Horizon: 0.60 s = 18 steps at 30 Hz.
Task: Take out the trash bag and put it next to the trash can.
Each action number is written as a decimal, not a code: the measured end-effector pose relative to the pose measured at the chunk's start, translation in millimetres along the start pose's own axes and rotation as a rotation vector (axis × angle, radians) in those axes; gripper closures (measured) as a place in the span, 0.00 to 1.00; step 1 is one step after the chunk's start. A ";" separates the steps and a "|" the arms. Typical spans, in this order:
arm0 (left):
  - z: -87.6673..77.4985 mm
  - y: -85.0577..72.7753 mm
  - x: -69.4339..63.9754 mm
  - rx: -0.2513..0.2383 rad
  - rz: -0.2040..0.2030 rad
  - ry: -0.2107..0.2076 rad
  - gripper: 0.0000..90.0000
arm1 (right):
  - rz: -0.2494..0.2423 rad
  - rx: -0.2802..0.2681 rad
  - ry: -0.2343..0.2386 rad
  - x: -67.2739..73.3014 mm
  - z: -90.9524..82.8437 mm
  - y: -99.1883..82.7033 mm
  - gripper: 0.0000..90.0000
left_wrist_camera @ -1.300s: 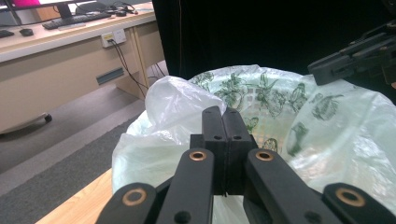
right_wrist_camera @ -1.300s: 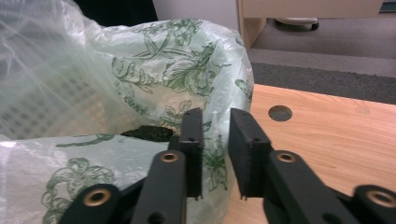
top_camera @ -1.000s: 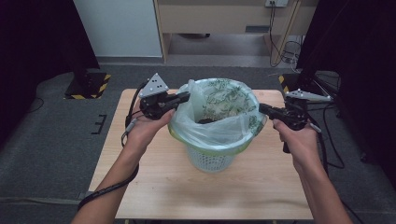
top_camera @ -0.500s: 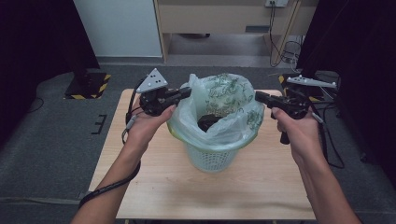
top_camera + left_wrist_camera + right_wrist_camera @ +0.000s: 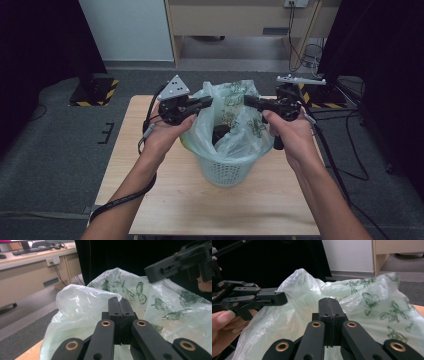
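Observation:
A pale green plastic bag (image 5: 235, 130) printed with butterflies lines a white lattice basket (image 5: 225, 172) at the middle of the wooden table (image 5: 165, 200). Its mouth is drawn up above the basket's rim. My left gripper (image 5: 209, 103) is shut on the bag's left edge, with its jaws pressed together (image 5: 119, 301) against the film (image 5: 82, 302). Across from it, my right gripper (image 5: 247, 100) is shut on the bag's right edge (image 5: 329, 302). The two tips stand close together over the basket. Something dark (image 5: 220, 135) lies inside the bag.
The table's far edge lies just behind the basket, with grey carpet beyond. A wooden desk (image 5: 235, 20) and wall cables (image 5: 300, 45) stand at the back. Black cables (image 5: 345, 155) trail off the table's right side.
Both grippers have risen and come toward each other, lifting the bag's rim off the basket. The right hand moved more, inward and up.

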State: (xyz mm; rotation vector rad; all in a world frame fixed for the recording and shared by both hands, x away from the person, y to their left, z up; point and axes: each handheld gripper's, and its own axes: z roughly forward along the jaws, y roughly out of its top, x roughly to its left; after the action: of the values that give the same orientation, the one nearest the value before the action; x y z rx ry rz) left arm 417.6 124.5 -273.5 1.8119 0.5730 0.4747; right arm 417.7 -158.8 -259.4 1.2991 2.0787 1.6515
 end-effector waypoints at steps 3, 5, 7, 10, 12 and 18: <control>1.4 -2.6 -1.6 0.008 0.003 -0.002 1.00 | -0.026 0.015 -0.026 -1.1 2.6 -2.4 0.99; 2.6 -4.1 -1.5 0.009 0.001 -0.003 1.00 | -0.043 0.013 -0.046 -0.1 1.6 -3.3 0.93; 3.2 -4.5 -1.5 0.012 0.002 -0.002 1.00 | -0.053 0.016 -0.052 1.4 0.1 -3.6 0.80; 3.9 -4.9 -2.5 0.013 0.005 0.002 1.00 | -0.070 0.011 -0.078 3.8 -3.0 -4.7 0.66; 4.8 -5.4 -2.9 0.016 0.005 0.002 1.00 | -0.081 0.032 -0.092 6.2 -2.6 -7.3 0.54; 6.3 -4.9 -3.2 0.008 -0.007 0.001 1.00 | -0.105 0.104 -0.129 8.6 5.8 -17.4 0.74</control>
State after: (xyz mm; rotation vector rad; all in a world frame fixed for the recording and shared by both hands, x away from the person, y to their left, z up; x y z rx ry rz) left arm 418.0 119.1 -280.1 1.8170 0.5827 0.4684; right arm 407.3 -148.5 -273.4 1.2672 2.1412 1.3964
